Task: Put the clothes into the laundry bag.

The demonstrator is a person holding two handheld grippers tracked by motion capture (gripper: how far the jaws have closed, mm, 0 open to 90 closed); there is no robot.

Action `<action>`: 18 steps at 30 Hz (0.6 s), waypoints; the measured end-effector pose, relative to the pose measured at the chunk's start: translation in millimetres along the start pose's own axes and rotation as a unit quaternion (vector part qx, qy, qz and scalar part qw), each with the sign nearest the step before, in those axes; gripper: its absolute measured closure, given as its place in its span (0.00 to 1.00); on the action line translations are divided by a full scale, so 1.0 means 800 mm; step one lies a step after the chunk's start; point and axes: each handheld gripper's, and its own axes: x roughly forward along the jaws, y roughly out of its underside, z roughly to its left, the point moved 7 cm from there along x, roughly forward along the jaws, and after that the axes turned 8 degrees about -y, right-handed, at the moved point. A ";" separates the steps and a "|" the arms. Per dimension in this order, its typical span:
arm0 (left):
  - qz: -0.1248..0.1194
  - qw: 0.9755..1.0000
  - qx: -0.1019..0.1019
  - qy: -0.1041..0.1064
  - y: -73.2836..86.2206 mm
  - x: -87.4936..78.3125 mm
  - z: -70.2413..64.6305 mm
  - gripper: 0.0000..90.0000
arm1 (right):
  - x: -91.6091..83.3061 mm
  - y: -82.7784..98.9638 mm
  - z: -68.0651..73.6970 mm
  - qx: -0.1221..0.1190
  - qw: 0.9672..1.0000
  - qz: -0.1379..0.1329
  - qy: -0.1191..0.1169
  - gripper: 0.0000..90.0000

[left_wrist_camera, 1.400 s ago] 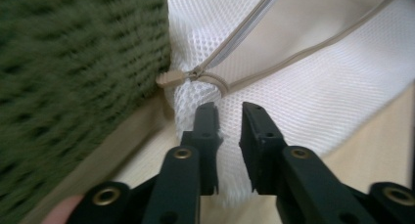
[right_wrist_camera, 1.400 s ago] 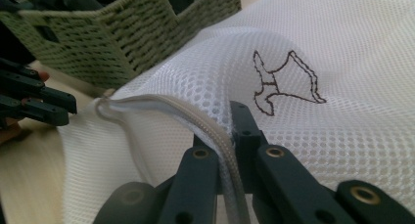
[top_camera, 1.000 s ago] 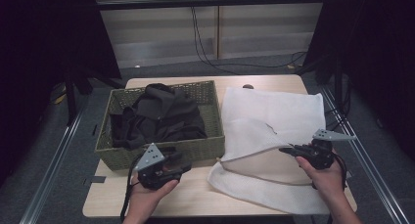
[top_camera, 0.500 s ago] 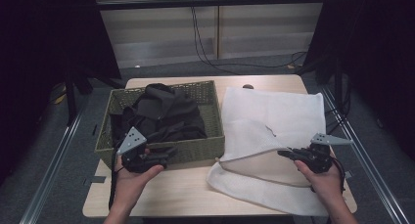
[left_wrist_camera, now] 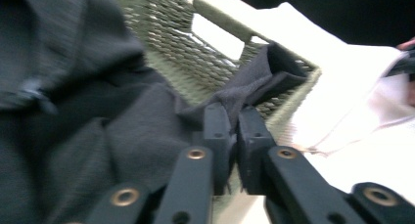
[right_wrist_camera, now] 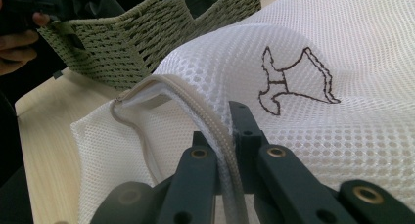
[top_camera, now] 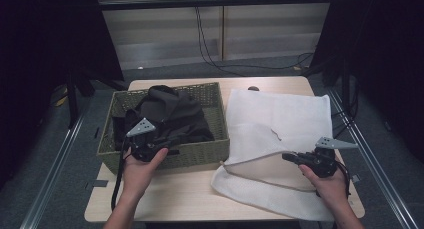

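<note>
A green woven basket (top_camera: 200,156) at the table's left holds a dark garment (top_camera: 170,111). My left gripper (top_camera: 172,141) reaches over the basket's front rim. Its jaws have just been closing and are now shut on a fold of the dark garment (left_wrist_camera: 254,82), close to the basket's wall (left_wrist_camera: 181,33). A white mesh laundry bag (top_camera: 285,114) lies flat on the right half of the table. My right gripper (top_camera: 286,157) is shut on the bag's zipper edge (right_wrist_camera: 195,101) and lifts it slightly. The mesh (right_wrist_camera: 342,48) carries a dark stitched mark.
The wooden table (top_camera: 190,199) shows bare in front of the basket. The other hand and its gripper (right_wrist_camera: 29,9) appear at the basket's far corner. Cables trail on the floor behind the table, and dark stands flank both sides.
My left gripper has moved left and away from me, from the table in front of the basket up to its front rim, and has closed on the dark garment. The right gripper has kept still.
</note>
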 end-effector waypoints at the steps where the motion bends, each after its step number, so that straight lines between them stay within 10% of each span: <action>1: 0.000 1.000 0.000 0.000 0.000 0.000 0.000 0.97 | 0.000 0.000 0.000 0.000 1.000 0.000 0.000 0.98; 7: -0.024 0.996 0.027 -0.084 -0.033 -0.014 0.033 0.98 | 0.002 0.000 0.000 0.000 1.000 -0.001 0.000 0.98; 11: 0.016 0.992 0.011 -0.127 -0.059 -0.011 0.088 0.97 | 0.002 0.000 0.000 0.000 1.000 -0.001 -0.001 0.98; 14: 0.065 0.982 0.017 -0.177 -0.062 0.006 0.127 0.97 | 0.004 0.002 0.000 -0.006 1.000 0.004 0.001 0.98; 17: 0.119 0.985 -0.039 -0.121 -0.044 0.029 0.148 0.75 | 0.007 0.004 0.001 -0.007 1.000 0.007 0.000 0.98; 18: 0.156 0.981 -0.052 -0.103 -0.032 0.039 0.154 0.66 | 0.007 0.005 0.001 -0.005 1.000 0.008 0.001 0.98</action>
